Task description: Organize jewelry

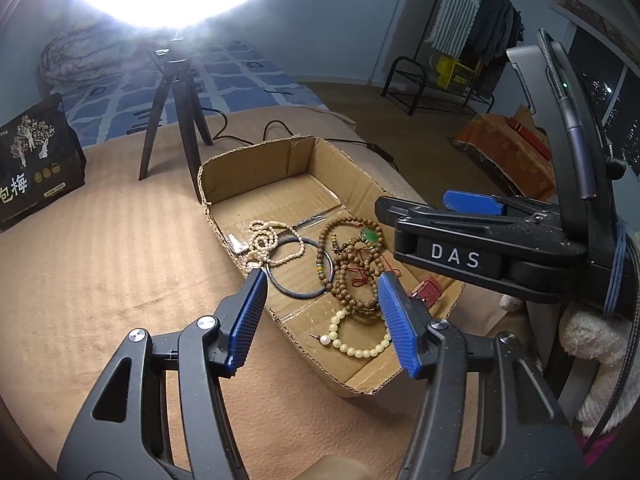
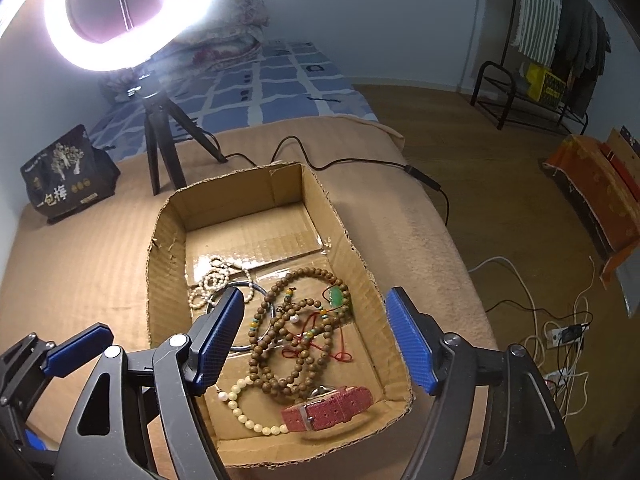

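An open cardboard box (image 1: 248, 160) (image 2: 236, 196) lies on a tan blanket and holds the jewelry. Inside are tangled brown wooden bead strands (image 1: 352, 276) (image 2: 288, 344) with a green pendant (image 1: 370, 236) (image 2: 338, 296), a cream bead bracelet (image 1: 360, 348) (image 2: 248, 412), a small white bead strand (image 1: 268, 240) (image 2: 212, 280), a dark blue bangle (image 1: 300, 294) and a red watch strap (image 2: 328, 408) (image 1: 426, 292). My left gripper (image 1: 320, 280) hovers open above the box's near end. My right gripper (image 2: 315, 294) stands open over the beads, with nothing pressed between its pads.
A ring light on a black tripod (image 1: 176, 120) (image 2: 160, 148) stands behind the box, its cable (image 2: 360, 166) trailing right. A black snack bag (image 1: 36, 160) (image 2: 68, 176) sits at the left. The blanket's edge drops to a wooden floor with loose cables (image 2: 560, 340) on the right.
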### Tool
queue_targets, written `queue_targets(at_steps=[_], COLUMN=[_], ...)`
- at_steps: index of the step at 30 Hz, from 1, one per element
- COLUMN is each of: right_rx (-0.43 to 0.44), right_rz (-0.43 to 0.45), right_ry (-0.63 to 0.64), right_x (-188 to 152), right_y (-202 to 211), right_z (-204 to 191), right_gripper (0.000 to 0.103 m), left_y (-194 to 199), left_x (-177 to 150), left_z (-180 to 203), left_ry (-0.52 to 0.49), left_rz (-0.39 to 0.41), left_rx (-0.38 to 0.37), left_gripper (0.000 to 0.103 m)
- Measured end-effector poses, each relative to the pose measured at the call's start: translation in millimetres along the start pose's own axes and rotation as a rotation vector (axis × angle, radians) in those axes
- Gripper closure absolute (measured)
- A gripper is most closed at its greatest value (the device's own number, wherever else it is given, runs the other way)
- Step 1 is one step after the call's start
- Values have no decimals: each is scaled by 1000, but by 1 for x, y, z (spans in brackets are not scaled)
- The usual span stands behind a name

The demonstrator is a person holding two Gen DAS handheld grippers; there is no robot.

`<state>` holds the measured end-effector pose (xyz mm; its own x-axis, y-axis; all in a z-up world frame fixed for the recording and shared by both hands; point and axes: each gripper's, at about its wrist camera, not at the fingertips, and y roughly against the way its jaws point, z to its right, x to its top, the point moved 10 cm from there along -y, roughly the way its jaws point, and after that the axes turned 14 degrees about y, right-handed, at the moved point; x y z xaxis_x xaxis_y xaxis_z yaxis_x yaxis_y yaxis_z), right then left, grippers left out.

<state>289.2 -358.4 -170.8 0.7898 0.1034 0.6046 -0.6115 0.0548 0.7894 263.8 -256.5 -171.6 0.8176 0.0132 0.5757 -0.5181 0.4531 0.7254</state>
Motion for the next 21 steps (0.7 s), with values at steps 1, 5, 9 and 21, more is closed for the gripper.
queue_targets(at_steps=[1,5,9,21], right_rx=[0,-1,-4,-2], right_rz=[3,16,33,111], right_ry=[-1,-3,-2,22], right_x=[0,1,2,3], right_y=[2,8,17,64], right_z=[0,0,0,-10], right_gripper=[30,30,30,30], left_y=[0,5,13,60], left_x=[0,1,3,-1], left_z=[0,0,-1,2], left_ry=[1,-3,-8,-38], left_rz=[0,6,24,88], left_rx=[1,5,11,29], left_gripper=[44,44,44,43])
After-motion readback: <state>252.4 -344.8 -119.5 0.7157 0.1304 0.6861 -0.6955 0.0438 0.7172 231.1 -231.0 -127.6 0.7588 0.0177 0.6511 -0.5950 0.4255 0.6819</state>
